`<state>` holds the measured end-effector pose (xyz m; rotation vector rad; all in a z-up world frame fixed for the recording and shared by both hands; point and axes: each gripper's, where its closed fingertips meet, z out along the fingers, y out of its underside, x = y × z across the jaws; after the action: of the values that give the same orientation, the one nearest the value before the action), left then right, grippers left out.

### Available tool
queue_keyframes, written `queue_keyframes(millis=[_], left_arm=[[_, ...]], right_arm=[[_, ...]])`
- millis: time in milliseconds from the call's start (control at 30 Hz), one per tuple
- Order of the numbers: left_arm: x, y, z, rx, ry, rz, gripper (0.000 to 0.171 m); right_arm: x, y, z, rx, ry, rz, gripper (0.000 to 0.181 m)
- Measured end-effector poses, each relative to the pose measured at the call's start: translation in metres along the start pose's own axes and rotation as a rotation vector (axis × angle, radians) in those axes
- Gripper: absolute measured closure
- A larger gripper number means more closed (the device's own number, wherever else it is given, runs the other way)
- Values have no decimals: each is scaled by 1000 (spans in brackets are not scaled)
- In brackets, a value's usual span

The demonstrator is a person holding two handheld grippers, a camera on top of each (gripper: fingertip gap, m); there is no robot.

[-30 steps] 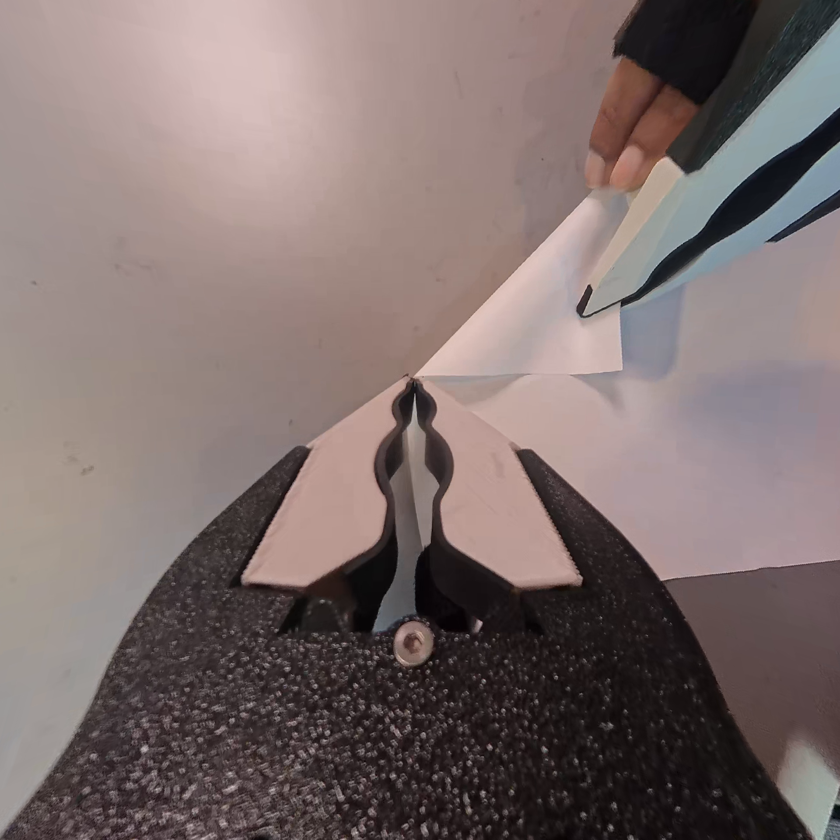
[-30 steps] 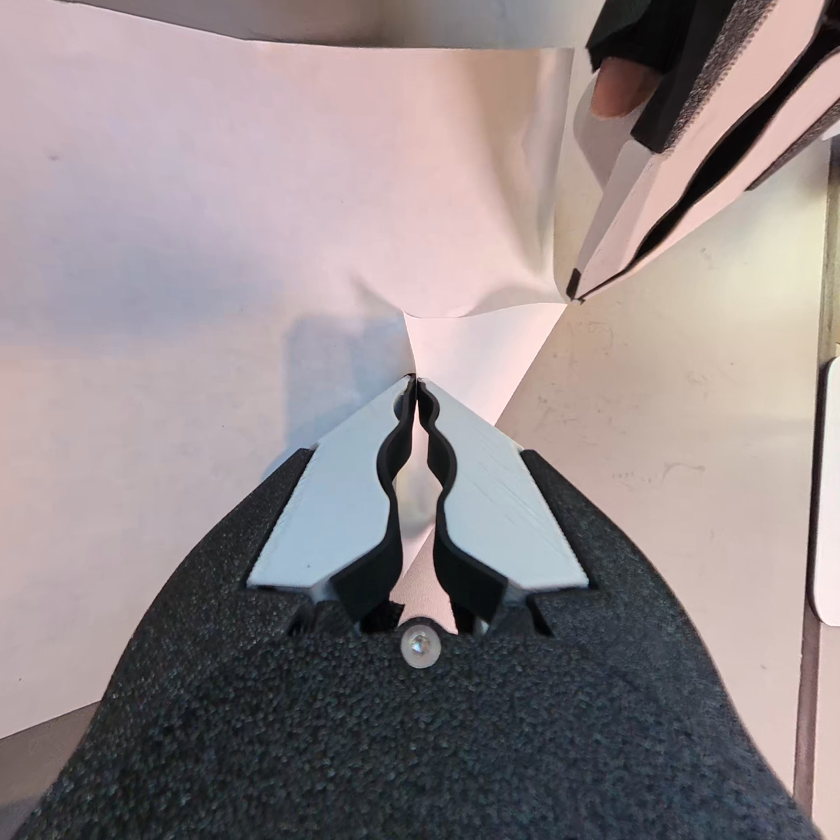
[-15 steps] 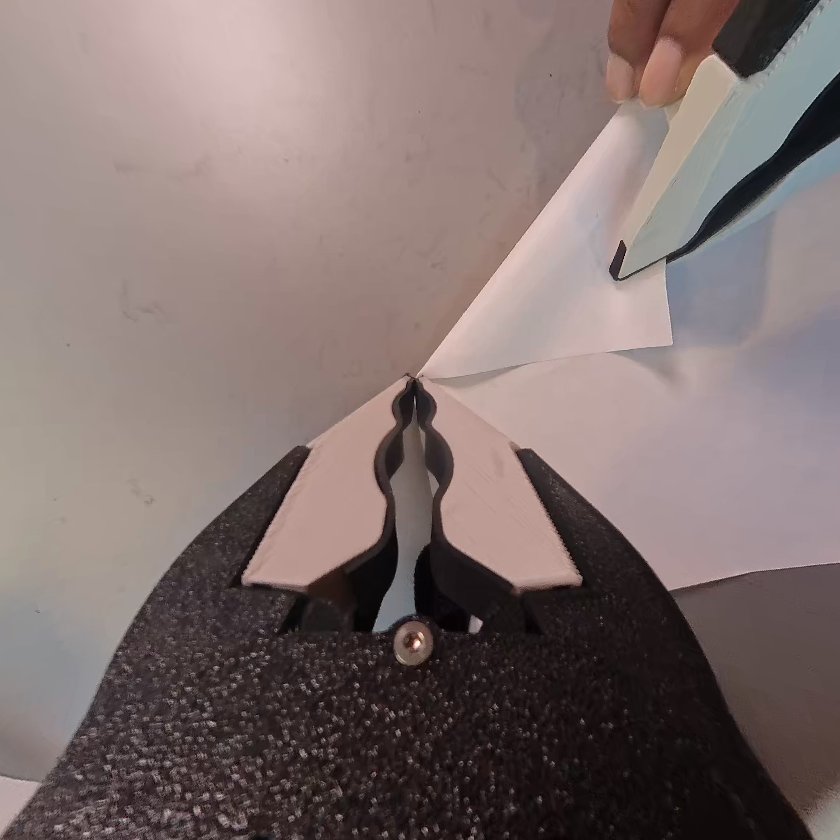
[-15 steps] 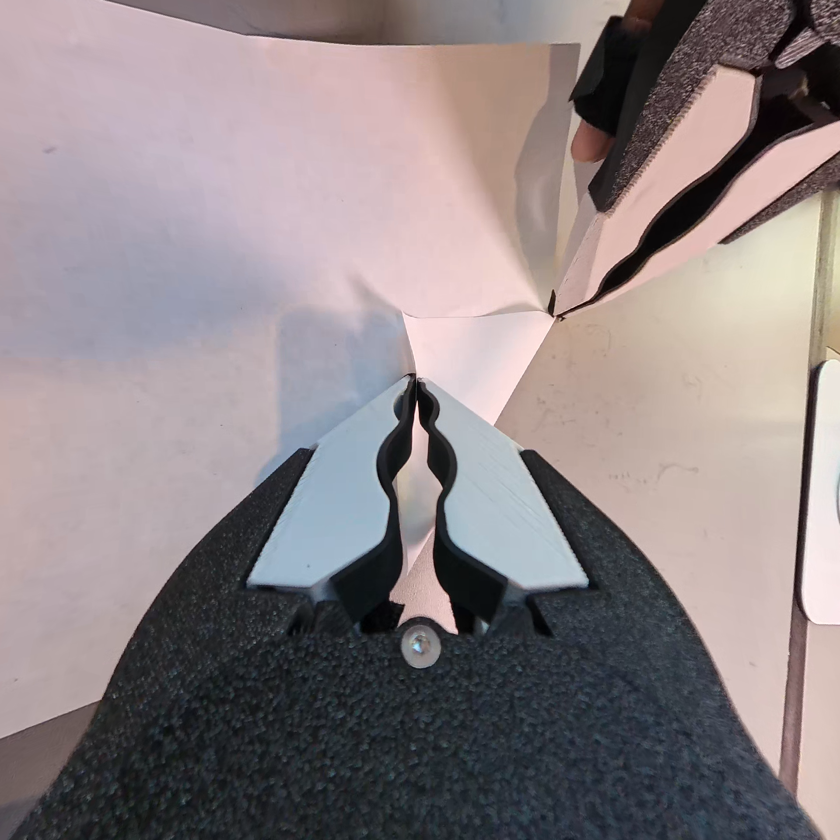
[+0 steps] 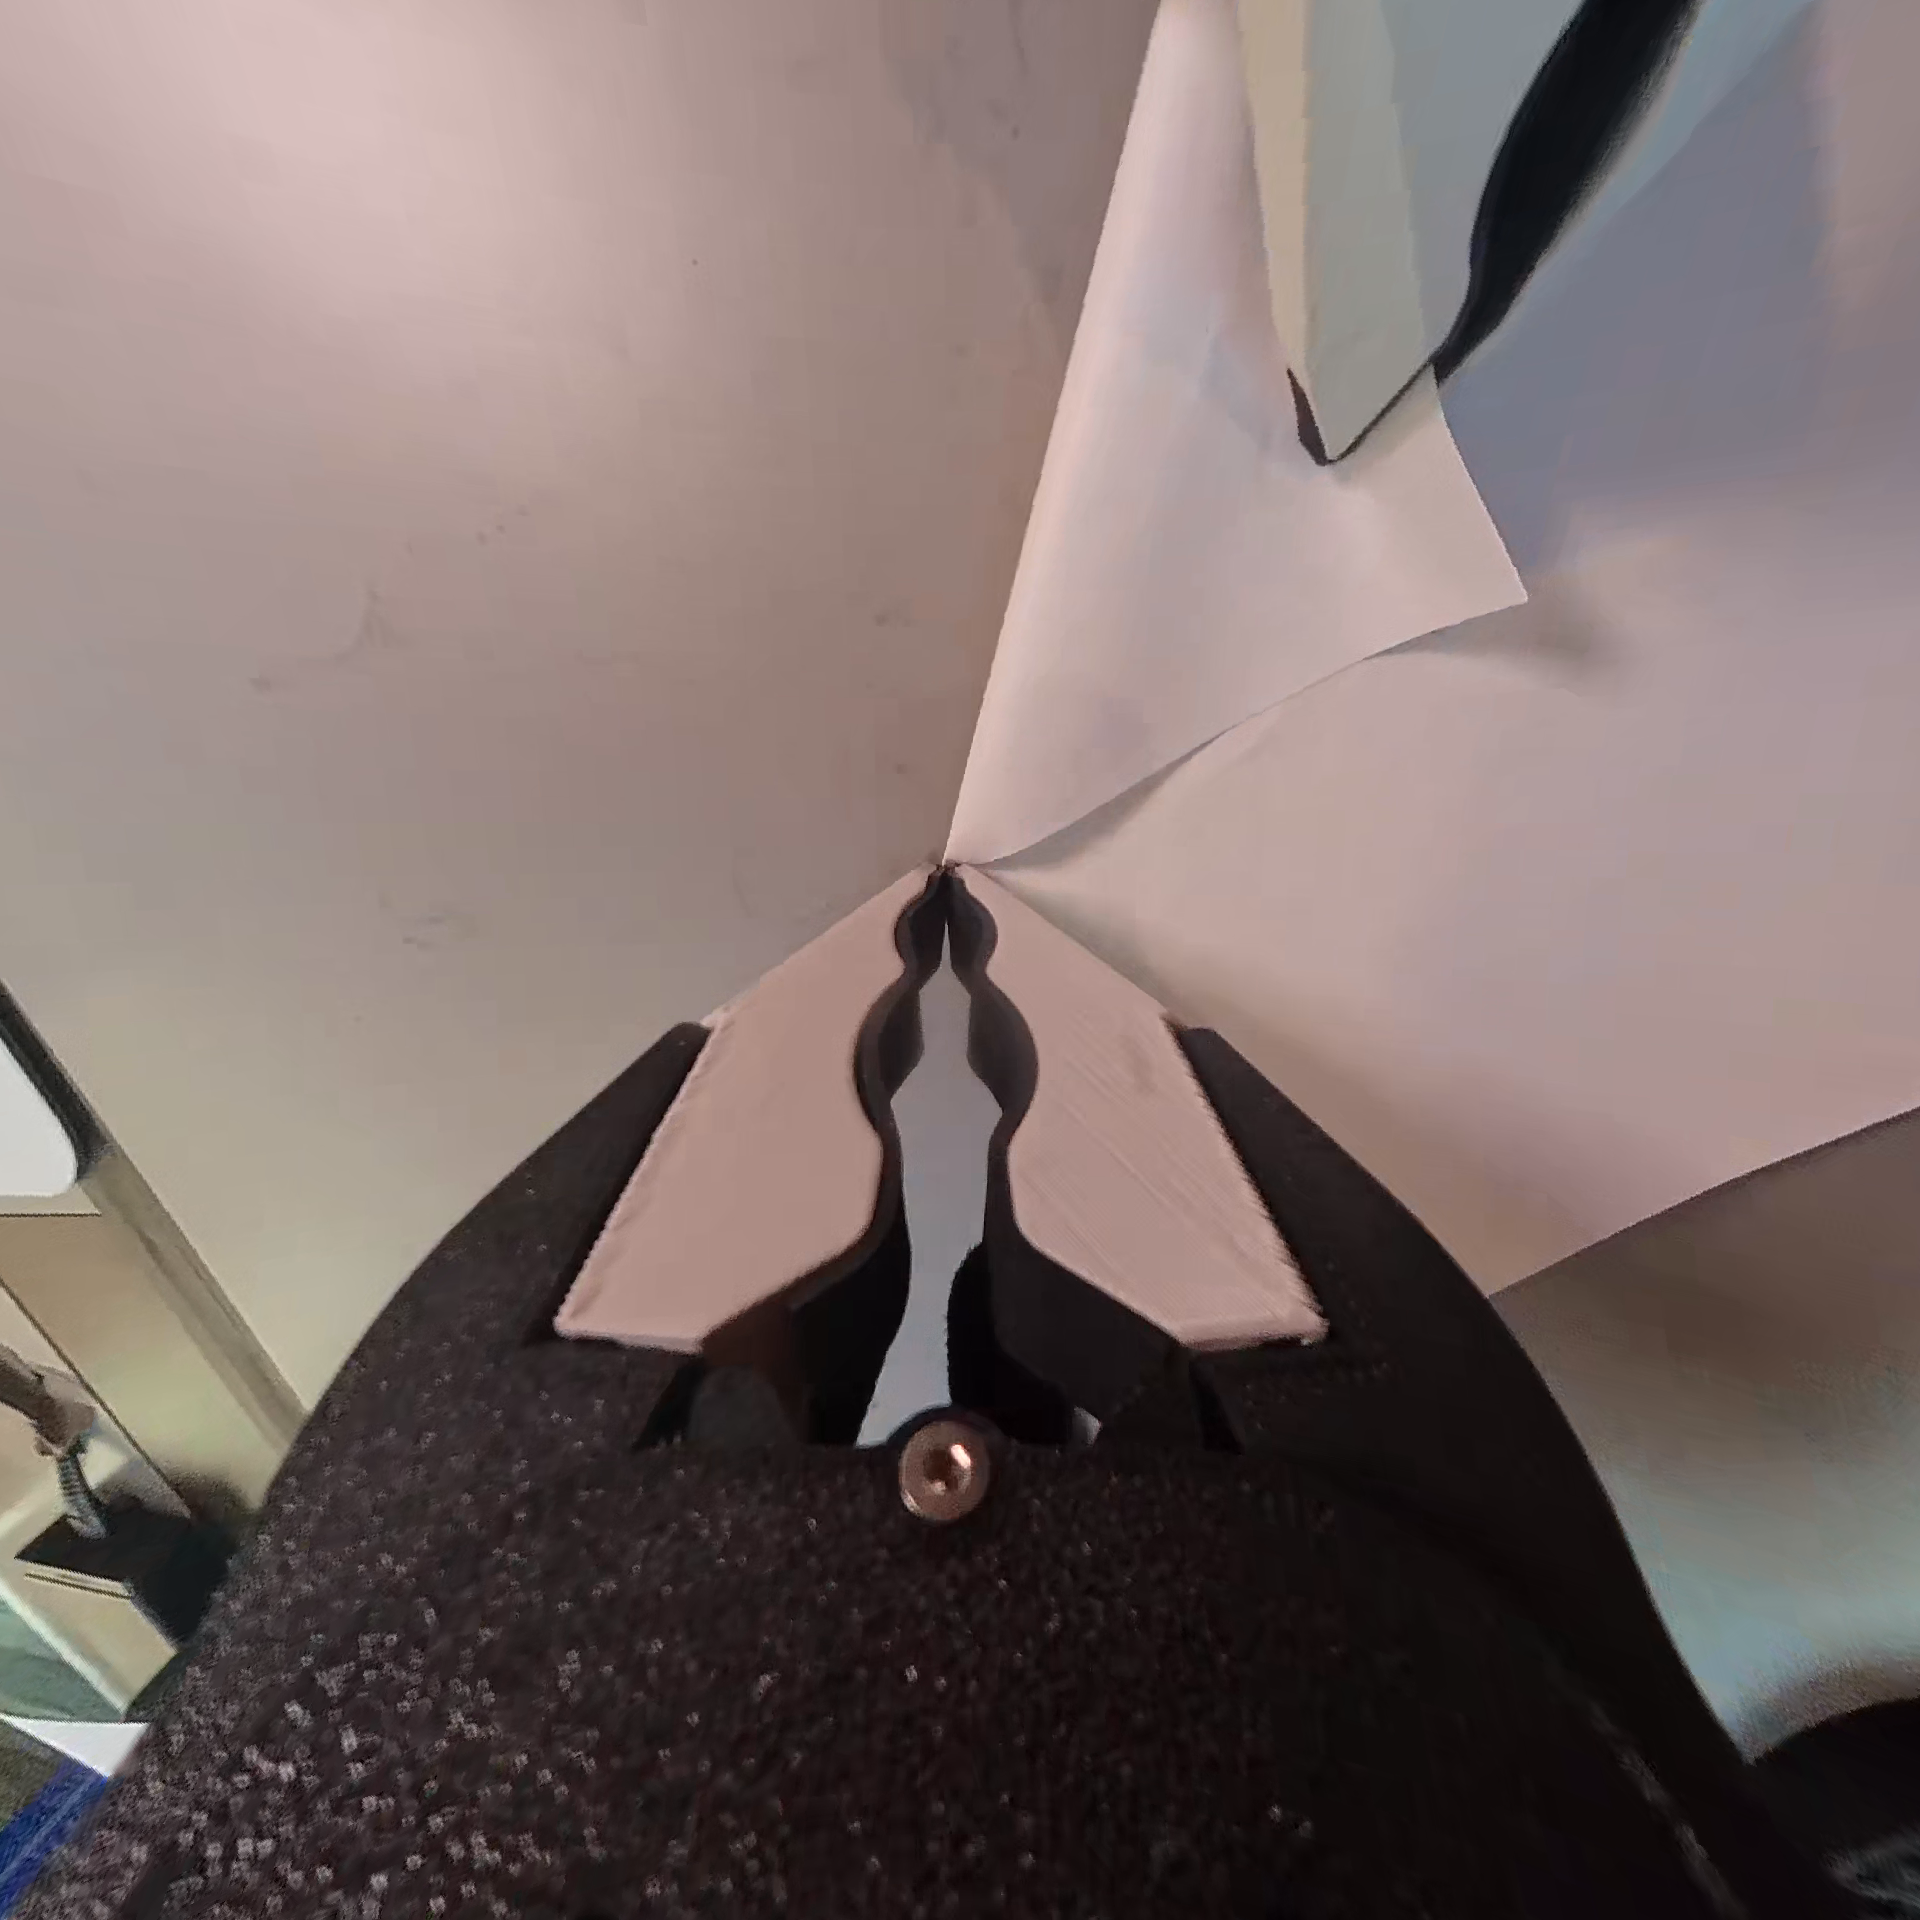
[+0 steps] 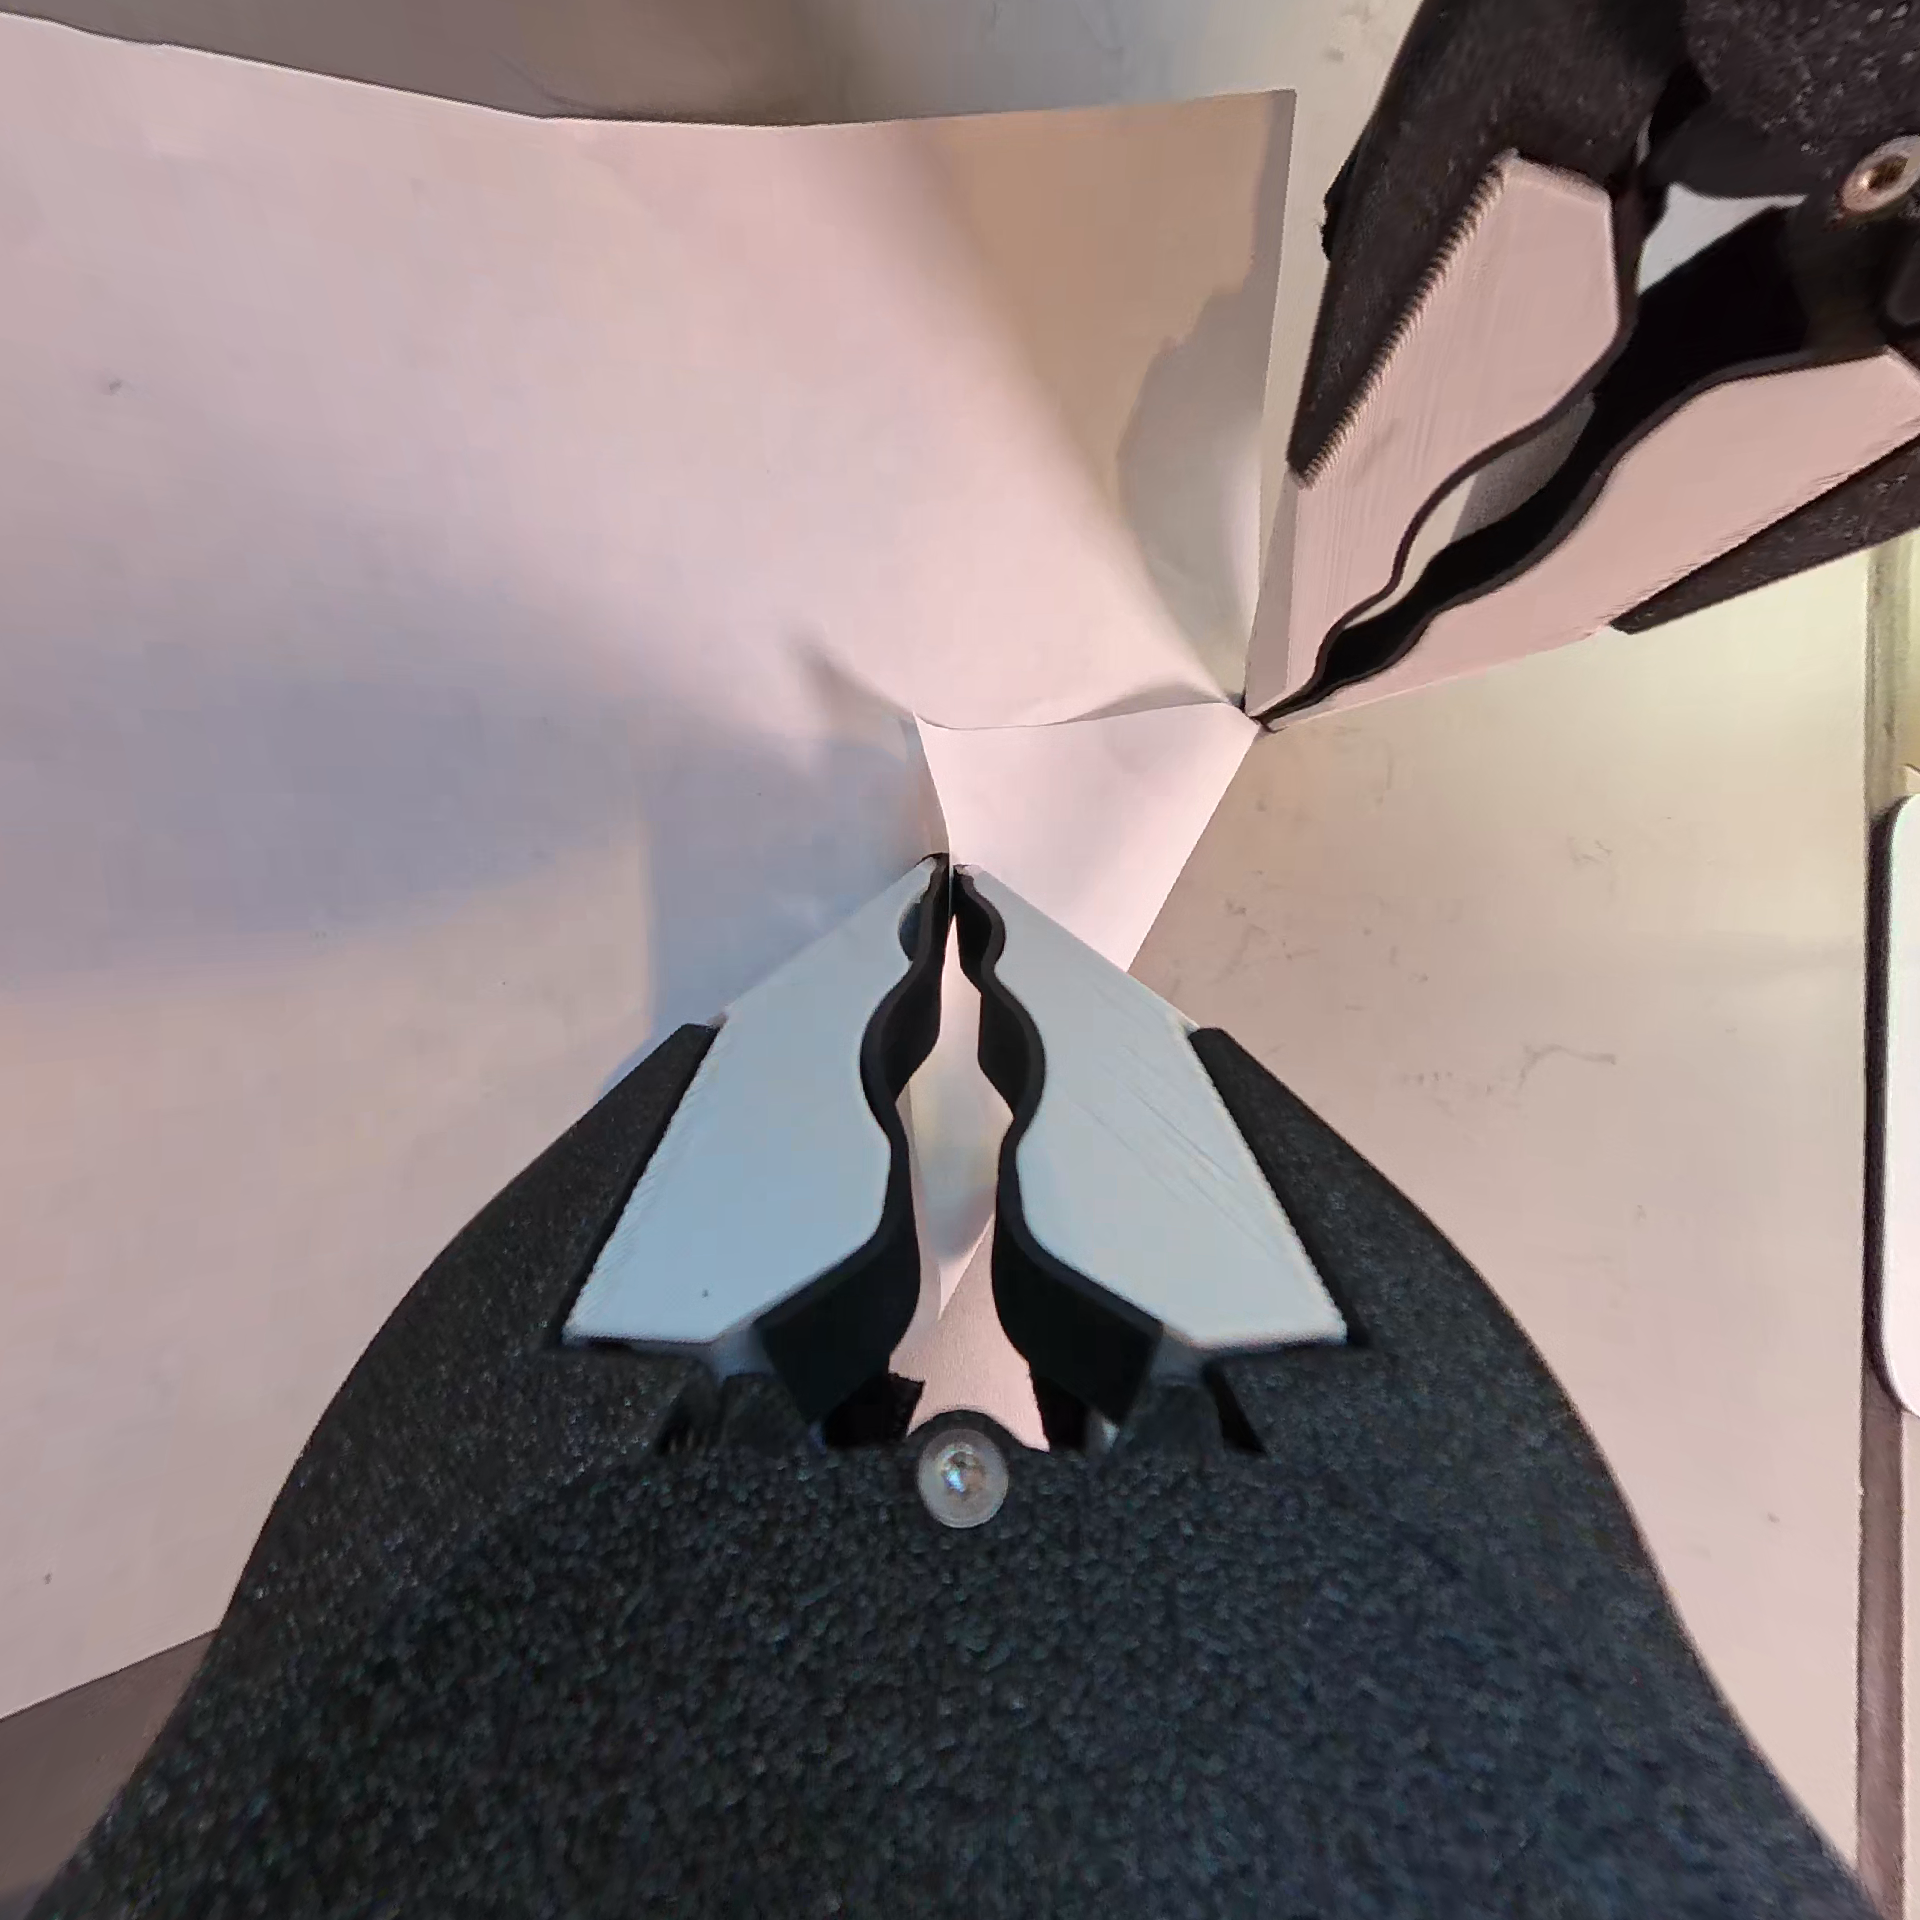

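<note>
A white sheet of paper [image 5: 1455,935] lies partly on a pale table [image 5: 468,520] with one part lifted and folded over. My left gripper [image 5: 945,871] is shut on the paper's edge at the fold. My right gripper [image 6: 948,864] is shut on another corner of the same paper [image 6: 520,468]. The right gripper also shows in the left wrist view [image 5: 1320,457] at the upper right, pinching the raised flap. The left gripper shows in the right wrist view [image 6: 1262,717] at the upper right, pinching the fold's end.
The pale table [image 6: 1507,987] is scuffed to the right of the paper. A white flat thing with rounded corners [image 6: 1896,1122] lies at the right edge. At the left wrist view's lower left, the table's edge [image 5: 135,1195] and the floor beyond show. The left gripper's tips are roughly 9 centimeters from the right gripper's.
Both grippers have stayed shut on the paper. The left gripper has risen and tilted, the folded flap has swung more upright, and the hand at the top of the left view has gone from sight.
</note>
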<state>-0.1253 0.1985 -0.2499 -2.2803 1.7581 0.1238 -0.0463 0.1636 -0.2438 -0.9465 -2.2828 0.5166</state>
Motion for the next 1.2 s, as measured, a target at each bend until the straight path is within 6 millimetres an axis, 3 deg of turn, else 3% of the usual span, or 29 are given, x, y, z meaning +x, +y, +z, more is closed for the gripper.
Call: queue_keyframes(millis=[400, 600, 767, 900, 967, 1067, 1133, 1200], left_arm=[[0, 0, 0, 167, -80, 290, 171], [1, 0, 0, 172, -3, 216, 171], [1, 1, 0, 78, 59, 180, 171], [2, 0, 0, 51, 139, 162, 171], [2, 0, 0, 53, 151, 171, 171], [2, 0, 0, 68, 147, 172, 171], [2, 0, 0, 83, 139, 170, 171], [2, 0, 0, 93, 126, 171, 171]], right_arm=[[0, 0, 0, 12, -6, 19, 181], [1, 0, 0, 10, -3, 48, 181], [2, 1, -2, 20, -18, 94, 178], [-2, -11, -17, 141, -112, 223, 157], [7, -26, -39, 294, -168, 366, 152], [41, -41, -68, 479, -183, 561, 156], [65, -42, -70, 518, -180, 692, 164], [80, -33, -54, 475, -213, 850, 178]])
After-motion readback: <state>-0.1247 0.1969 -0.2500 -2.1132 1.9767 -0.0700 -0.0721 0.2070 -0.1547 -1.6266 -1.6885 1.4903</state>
